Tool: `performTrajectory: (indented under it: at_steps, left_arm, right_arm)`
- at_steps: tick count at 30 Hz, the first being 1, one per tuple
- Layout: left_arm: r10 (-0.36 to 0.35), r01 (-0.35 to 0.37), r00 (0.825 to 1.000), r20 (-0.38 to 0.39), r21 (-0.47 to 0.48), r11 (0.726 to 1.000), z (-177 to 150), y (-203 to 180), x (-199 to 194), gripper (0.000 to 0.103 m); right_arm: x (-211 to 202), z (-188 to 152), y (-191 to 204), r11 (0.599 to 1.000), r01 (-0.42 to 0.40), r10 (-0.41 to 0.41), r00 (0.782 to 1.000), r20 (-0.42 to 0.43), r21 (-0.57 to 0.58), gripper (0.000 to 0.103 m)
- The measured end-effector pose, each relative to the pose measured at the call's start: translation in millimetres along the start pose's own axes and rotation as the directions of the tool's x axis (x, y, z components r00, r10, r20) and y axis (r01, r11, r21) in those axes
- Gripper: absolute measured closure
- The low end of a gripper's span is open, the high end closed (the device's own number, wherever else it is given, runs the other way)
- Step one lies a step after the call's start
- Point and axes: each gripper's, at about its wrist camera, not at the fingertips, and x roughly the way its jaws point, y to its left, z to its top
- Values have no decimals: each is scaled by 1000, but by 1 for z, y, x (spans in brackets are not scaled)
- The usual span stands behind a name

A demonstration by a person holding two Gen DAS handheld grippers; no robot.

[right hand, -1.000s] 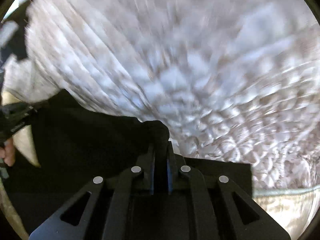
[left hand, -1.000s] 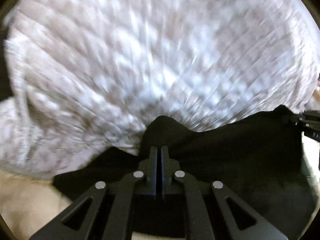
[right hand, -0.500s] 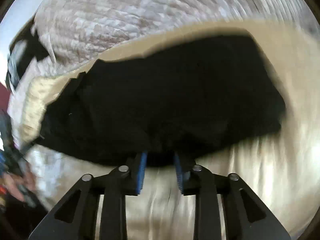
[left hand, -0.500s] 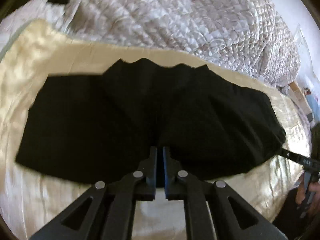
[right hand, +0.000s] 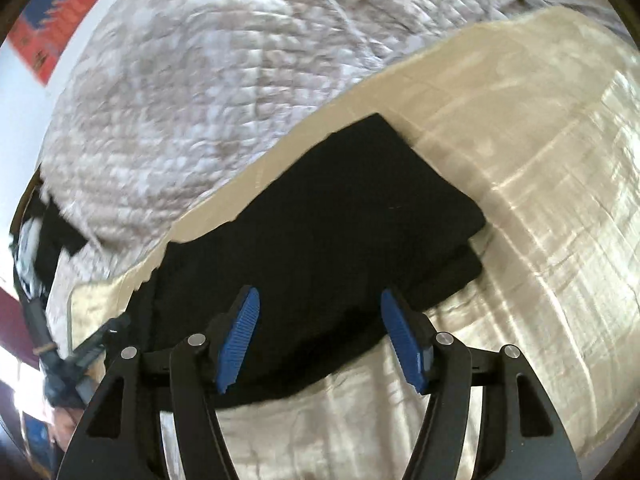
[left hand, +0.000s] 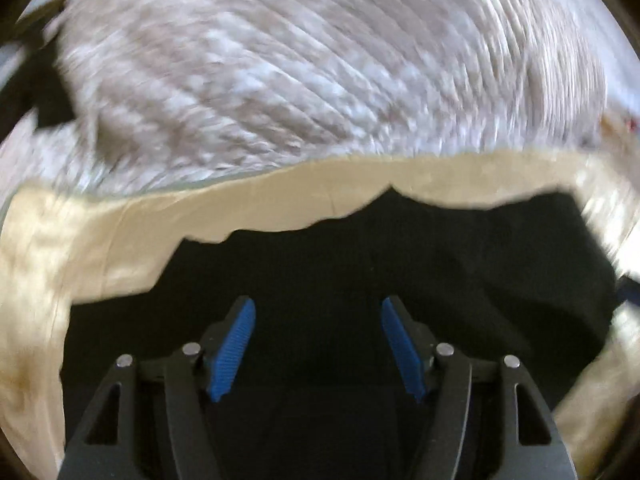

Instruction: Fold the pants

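Under the left gripper [left hand: 316,312] in the left wrist view, black pants [left hand: 360,272] lie on a cream satin sheet [left hand: 100,248], its blue-padded fingers [left hand: 232,354] released and apart over the cloth. A quilted grey blanket [left hand: 300,72] fills the far side.

From the right wrist, the right gripper [right hand: 320,310] also stands spread wide, holding nothing, above the near edge of the folded pants [right hand: 328,232]. Cream sheet [right hand: 540,184] stretches right; the blanket [right hand: 192,100] lies far left.
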Motion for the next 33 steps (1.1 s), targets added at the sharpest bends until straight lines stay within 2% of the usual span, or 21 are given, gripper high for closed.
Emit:
performTrajectory:
  at_steps: [1,2,3,5,7,8,10,12,14,16,19,21,22,25,27,29,31,33]
  left_arm:
    - [20,-19,999,-30,23,1000,-1,-5,13,48]
    - [-2,3,999,-39,23,1000,-2,-6,20,62]
    - [-29,29,999,-18,5,1000,-4,-5,19,77]
    - [-5,5,1000,4,10,1000,-4,-6,13,96]
    - [50,-48,997,64,-35,998,-7,6,-4,97]
    - [78,-70,993,94,-89,994,-10,20,-17,97]
    - [133,-103,982,134,-211,972,-22,55,-43,97]
    - [208,-146,965,158,-332,932,-43,93,-71,97]
    - [243,-152,957,158,-440,885,-71,127,-94,97]
    - [255,-164,960,113,-510,844,-98,148,-100,97]
    - [229,-178,973,13,-585,791,-130,169,-87,97]
    - [157,-135,987,-23,-642,755,-146,179,-80,97]
    - [148,-120,989,-13,-656,745,-148,181,-81,96]
    - [139,-81,990,35,-660,747,-144,177,-89,88]
    - [144,-70,988,60,-658,750,-141,172,-96,71]
    - [162,-71,983,87,-635,770,-129,169,-100,64]
    - [189,-84,975,120,-588,804,-111,167,-103,54]
    - [220,-112,966,133,-553,826,-92,170,-101,41]
  right_arm:
    - [1,1,-2,1000,-6,6,1000,4,9,40]
    - [0,2,-4,1000,-7,7,1000,13,16,40]
    - [-2,3,-5,1000,-2,1,1000,26,20,40]
    - [-3,4,-7,999,20,-22,999,45,28,40]
    - [-3,5,-12,999,17,-19,998,53,47,40]
    - [-3,5,-14,998,11,-14,998,54,54,40]
    - [-5,5,-15,999,12,-15,998,59,49,40]
    - [-6,4,-15,999,18,-21,998,64,43,40]
    - [-6,3,-15,999,18,-21,997,72,42,40]
    - [-4,1,-14,999,27,-29,997,76,35,40]
    - [-3,-1,-11,999,47,-49,996,79,16,39]
    - [-5,-2,-11,999,48,-49,996,77,18,39]
    - [-6,-2,-12,999,49,-50,996,79,20,39]
    - [-6,-2,-14,998,51,-54,995,81,37,39]
    - [-6,-1,-17,997,55,-59,995,86,53,39]
    - [-10,3,-20,995,76,-83,991,108,71,39]
    - [-14,5,-21,993,88,-97,987,132,72,39]
    - [-17,7,-19,992,112,-120,982,145,59,39]
